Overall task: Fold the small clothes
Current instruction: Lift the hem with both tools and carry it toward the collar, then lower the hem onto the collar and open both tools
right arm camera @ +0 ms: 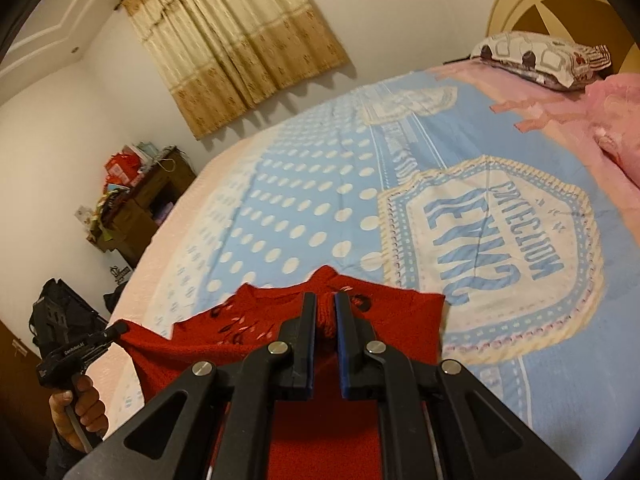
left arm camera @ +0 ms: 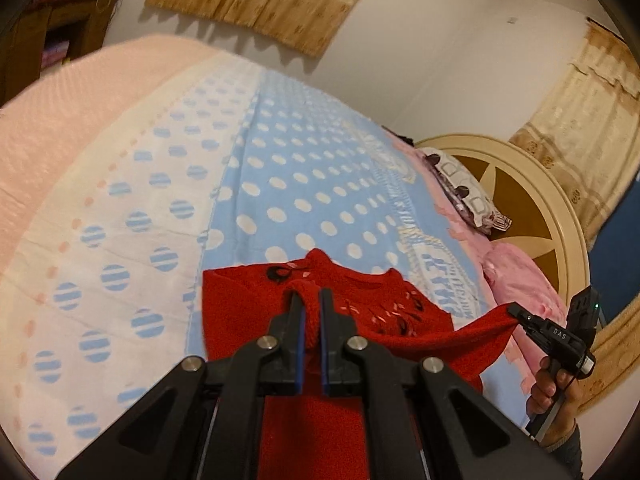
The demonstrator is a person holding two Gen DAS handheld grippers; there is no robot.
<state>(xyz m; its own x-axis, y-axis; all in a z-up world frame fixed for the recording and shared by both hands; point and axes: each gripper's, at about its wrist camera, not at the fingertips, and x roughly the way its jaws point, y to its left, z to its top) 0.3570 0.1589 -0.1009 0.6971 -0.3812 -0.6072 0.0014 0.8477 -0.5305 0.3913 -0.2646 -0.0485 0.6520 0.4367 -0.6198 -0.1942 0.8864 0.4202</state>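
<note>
Both tongs, left gripper point(left arm camera: 309, 300) and right gripper point(right arm camera: 325, 304), are pinching the red sweater's point(left arm camera: 240, 296) edges, stretching it taut so it's spreading flat on the near bedspread point(left arm camera: 280, 168).

The red sweater point(left arm camera: 248, 300) is fuzzy, coarse knit; the bedspread point(left arm camera: 280, 168) is soft matt printed cloth; the left gripper point(left arm camera: 309, 300) is matt black plastic with shiny metal rivets point(left arm camera: 267, 343)
</note>
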